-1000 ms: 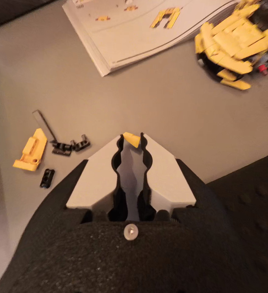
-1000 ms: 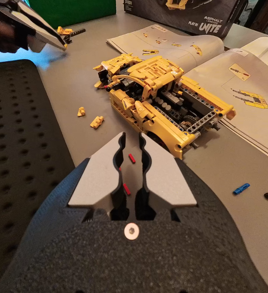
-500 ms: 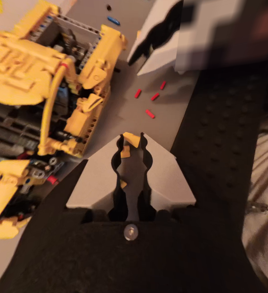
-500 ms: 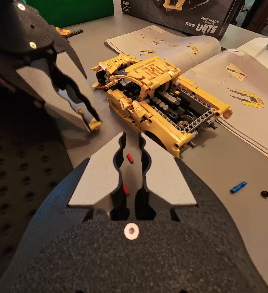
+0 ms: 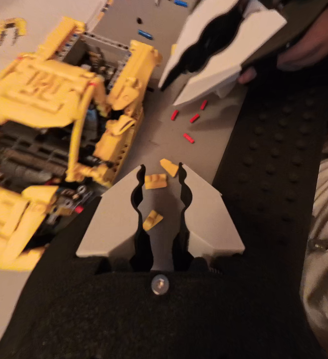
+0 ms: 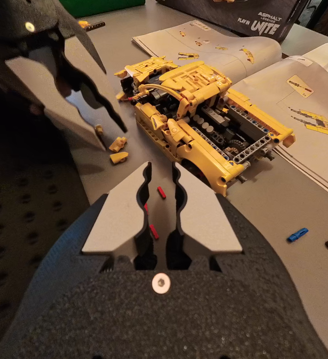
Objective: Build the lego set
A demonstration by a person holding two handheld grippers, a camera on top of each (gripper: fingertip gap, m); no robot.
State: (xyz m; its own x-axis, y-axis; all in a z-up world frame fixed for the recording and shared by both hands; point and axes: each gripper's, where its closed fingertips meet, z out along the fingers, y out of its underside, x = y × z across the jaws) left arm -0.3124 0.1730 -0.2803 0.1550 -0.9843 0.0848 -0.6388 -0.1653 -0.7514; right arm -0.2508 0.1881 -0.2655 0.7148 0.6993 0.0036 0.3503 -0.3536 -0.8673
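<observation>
Left wrist view: the left gripper (image 5: 161, 167), with pale grey fingers on a black textured body, hangs over the grey table top (image 5: 165, 143) with its jaws apart and nothing between them. A small yellow wedge-shaped brick (image 5: 169, 166) lies on the table just beside the right fingertip, apparently free of it, though blur leaves contact uncertain. A stubby yellow connector brick (image 5: 155, 181) lies just behind it in the gap, and a third small yellow piece (image 5: 152, 220) lies nearer the gripper body. Four short red plastic pins (image 5: 188, 138) are scattered ahead, near the black perforated mat (image 5: 271, 155) at the right. The partly built yellow lego car (image 5: 62, 108), blurred, fills the left side.

Right wrist view: the right gripper (image 6: 161, 165), of the same build, is held low over the table with its jaws parted and empty; red pins show on the table through the gap. The yellow car (image 6: 202, 120) stands just beyond it, its dark interior and grey beam frame exposed, partly on the open white instruction booklet (image 6: 256, 64). The left gripper (image 6: 116, 139) points down at the upper left, the wedge brick (image 6: 119, 156) and connector brick (image 6: 117, 144) lying below its tips. A blue pin (image 6: 296, 235) lies at the right, and a dark printed box (image 6: 246, 17) and a green box (image 6: 101, 7) stand at the far edge.
</observation>
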